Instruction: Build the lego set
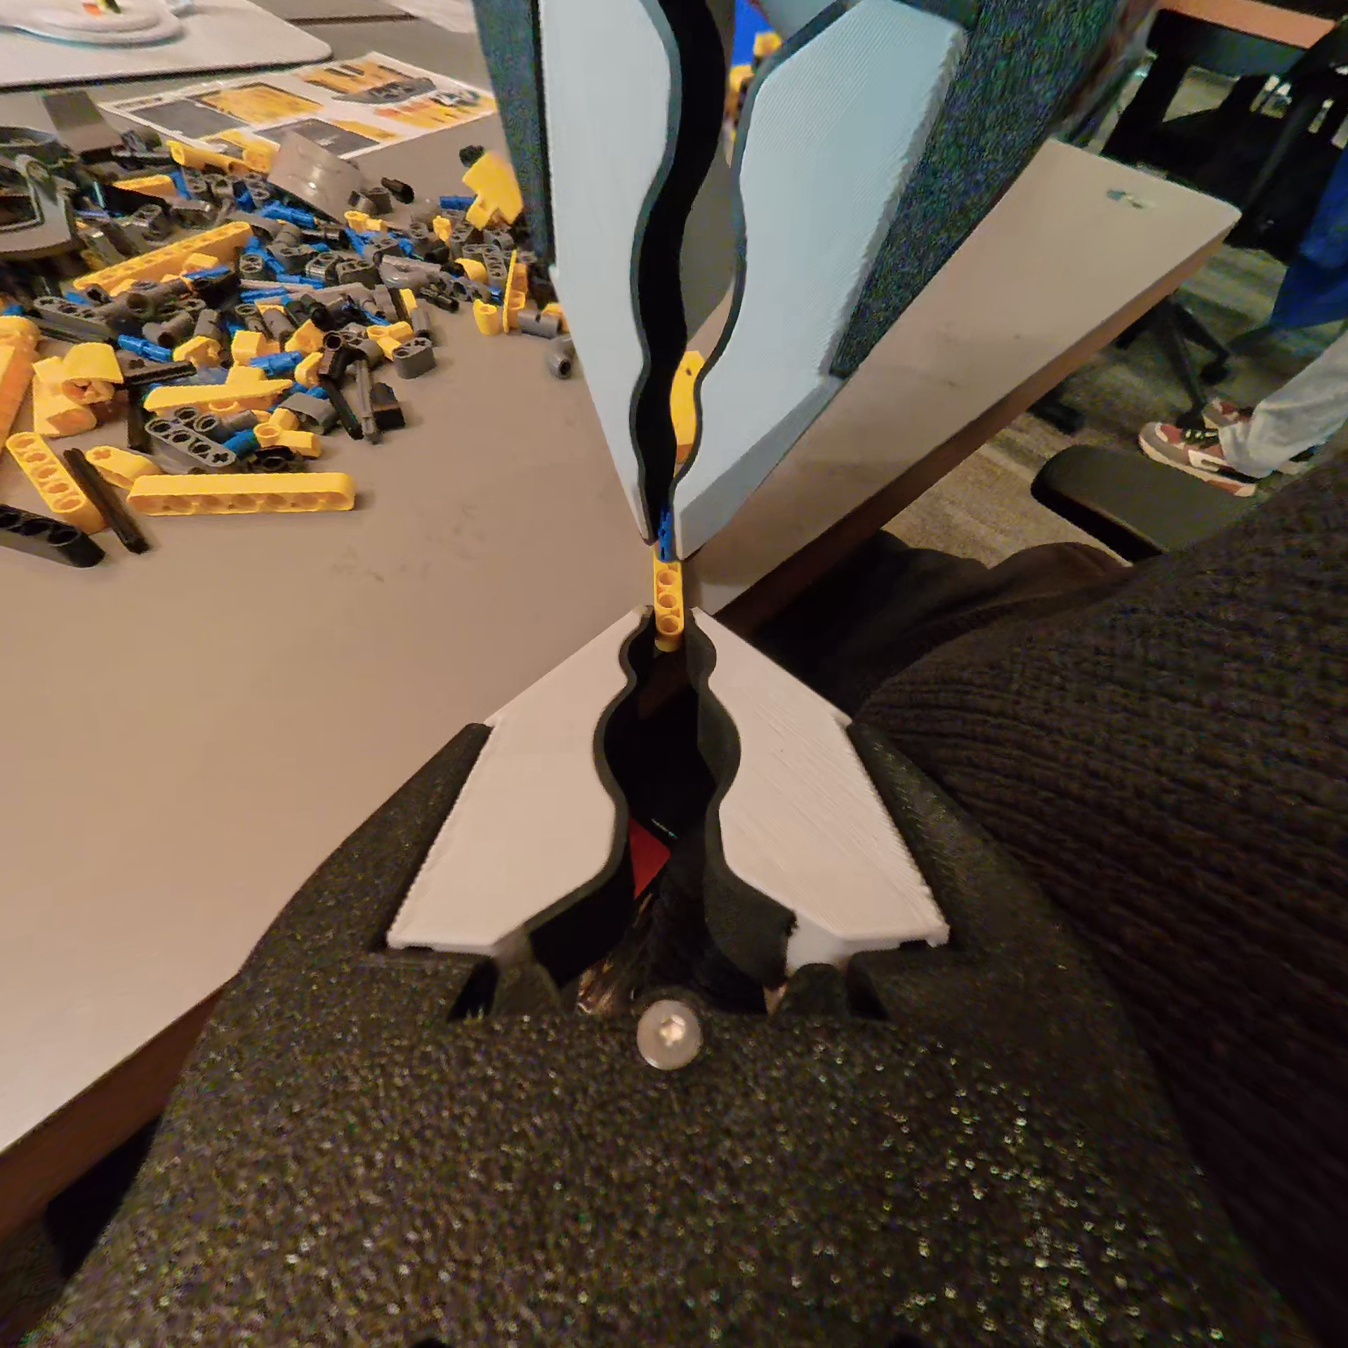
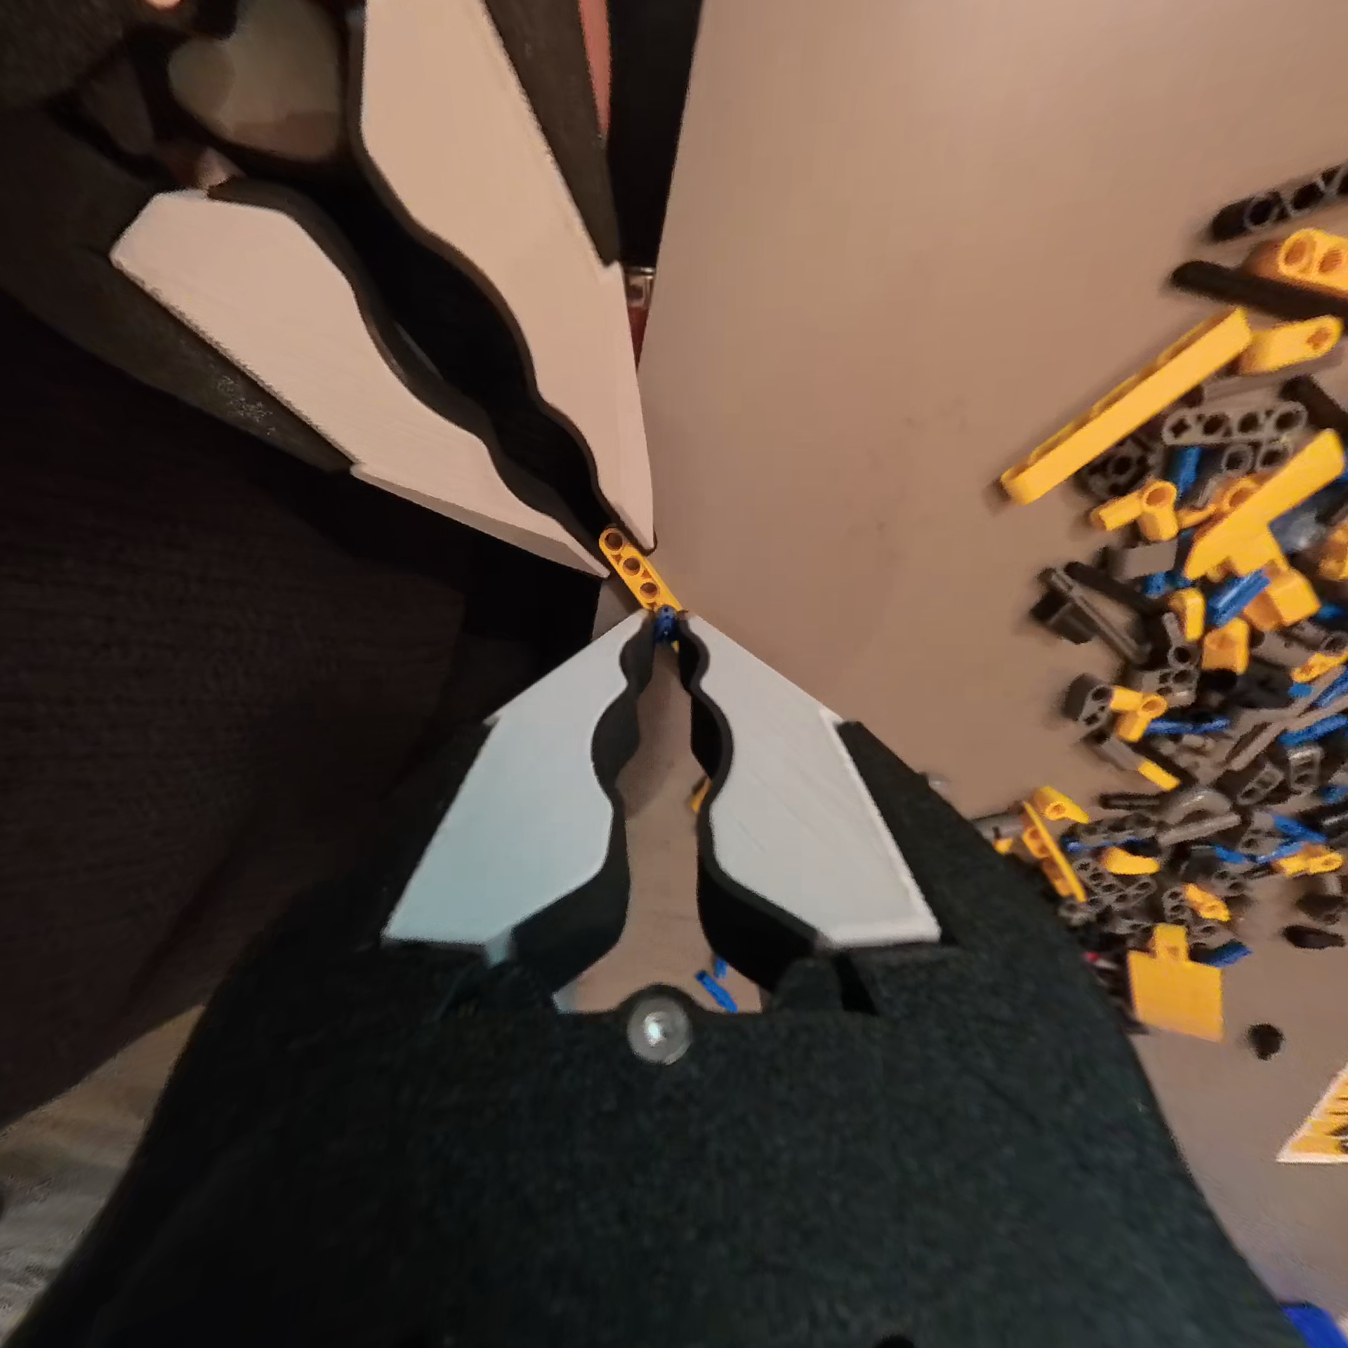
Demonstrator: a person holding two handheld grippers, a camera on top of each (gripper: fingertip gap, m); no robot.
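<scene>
My left gripper (image 1: 668, 633) is shut on one end of a small yellow beam with holes (image 1: 668, 598), held in the air at the table's near edge. My right gripper (image 2: 664, 626) is shut on a small blue pin (image 2: 664, 624) that sits at the beam's (image 2: 636, 572) other end. The two grippers meet tip to tip. In the left wrist view the right gripper (image 1: 662, 531) comes down from above with the blue pin (image 1: 665, 527) between its tips. In the right wrist view the left gripper (image 2: 626, 556) reaches in from the upper left.
A grey table (image 1: 306, 693) bears a heap of loose yellow, blue, grey and black building parts (image 1: 241, 314); the heap also shows in the right wrist view (image 2: 1211, 656). Printed instruction sheets (image 1: 306, 102) lie at the back. A dark knitted sleeve (image 1: 1094, 802), chair arm (image 1: 1138, 503) and a person's shoe (image 1: 1196, 445) are right. Less than 4 cm separates the two grippers' tips.
</scene>
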